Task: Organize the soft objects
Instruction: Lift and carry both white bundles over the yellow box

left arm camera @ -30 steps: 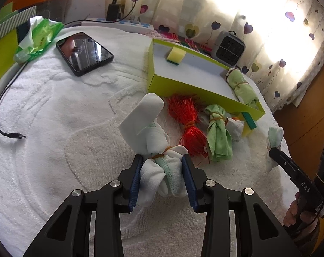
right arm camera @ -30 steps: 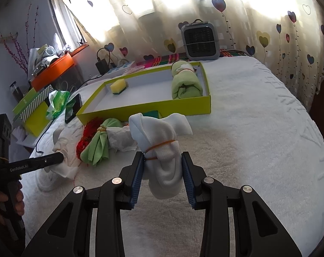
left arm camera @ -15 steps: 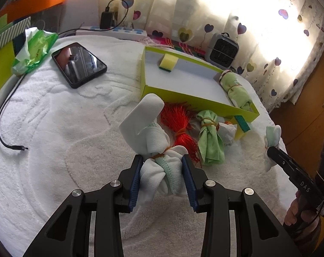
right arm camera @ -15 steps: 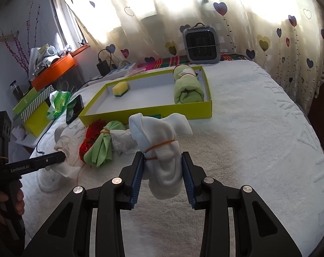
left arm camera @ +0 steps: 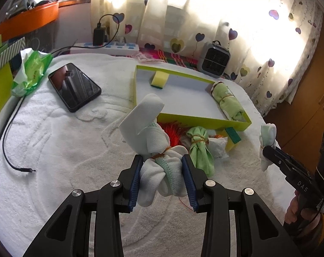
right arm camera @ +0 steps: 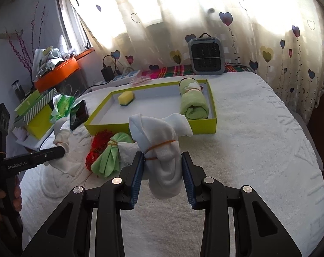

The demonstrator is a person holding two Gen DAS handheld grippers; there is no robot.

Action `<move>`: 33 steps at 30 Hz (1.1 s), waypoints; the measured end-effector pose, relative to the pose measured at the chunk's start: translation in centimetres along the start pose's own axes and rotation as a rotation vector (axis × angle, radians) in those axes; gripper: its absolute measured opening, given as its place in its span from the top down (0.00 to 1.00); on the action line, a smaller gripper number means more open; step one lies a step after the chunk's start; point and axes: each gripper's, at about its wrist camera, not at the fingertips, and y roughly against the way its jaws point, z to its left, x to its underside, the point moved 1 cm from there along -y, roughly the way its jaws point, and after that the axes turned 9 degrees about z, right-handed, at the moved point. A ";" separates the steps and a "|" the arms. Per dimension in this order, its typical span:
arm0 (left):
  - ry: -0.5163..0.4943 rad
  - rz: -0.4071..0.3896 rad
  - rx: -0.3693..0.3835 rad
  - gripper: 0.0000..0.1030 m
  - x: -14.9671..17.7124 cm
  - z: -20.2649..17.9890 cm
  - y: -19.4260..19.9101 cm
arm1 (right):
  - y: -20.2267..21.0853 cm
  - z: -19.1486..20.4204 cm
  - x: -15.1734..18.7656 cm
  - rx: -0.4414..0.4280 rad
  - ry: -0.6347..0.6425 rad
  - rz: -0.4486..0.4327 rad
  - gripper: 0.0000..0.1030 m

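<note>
My left gripper (left arm camera: 163, 178) is shut on a white sock bundle with a mint band (left arm camera: 150, 137), tied by an orange rubber band, held above the towel. My right gripper (right arm camera: 163, 178) is shut on another white sock bundle (right arm camera: 159, 137), also rubber-banded. A yellow-green tray (left arm camera: 196, 121) (right arm camera: 153, 126) lies ahead; it holds a yellow sponge (left arm camera: 160, 80) (right arm camera: 125, 98) and a rolled green cloth (left arm camera: 228, 101) (right arm camera: 194, 101). In front of the tray lie a green cloth bundle (left arm camera: 199, 147) (right arm camera: 110, 156), a red string bundle (right arm camera: 97, 147) and a white cloth (left arm camera: 217, 147).
A black phone (left arm camera: 74, 86) and a green tissue pack (left arm camera: 31, 72) lie left on the white towel. A loose black cable (left arm camera: 10, 150) runs along the left. A grey heater (right arm camera: 205, 56) and a power strip (left arm camera: 110, 48) stand behind the tray.
Both grippers have lifted a little and moved toward the tray, each still holding its sock bundle. The tray's contents and the bundles on the towel have not moved.
</note>
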 end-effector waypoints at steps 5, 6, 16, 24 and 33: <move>-0.024 -0.017 0.004 0.65 -1.1 -0.4 0.4 | 0.0 0.3 -0.7 0.008 0.008 -0.007 0.64; -0.028 -0.020 0.005 0.65 -1.4 -0.4 0.4 | 0.0 0.3 -0.9 0.010 0.009 -0.006 0.64; -0.052 -0.012 0.014 0.65 -3.8 -1.1 -0.6 | -0.7 0.2 -3.0 0.010 0.024 -0.010 0.64; -0.069 -0.009 0.012 0.65 -6.7 -1.2 -2.1 | -2.0 0.0 -5.3 0.024 0.046 -0.006 0.64; -0.095 0.025 -0.003 0.65 -9.5 -1.7 -4.8 | -4.3 0.4 -8.2 0.045 0.077 0.018 0.64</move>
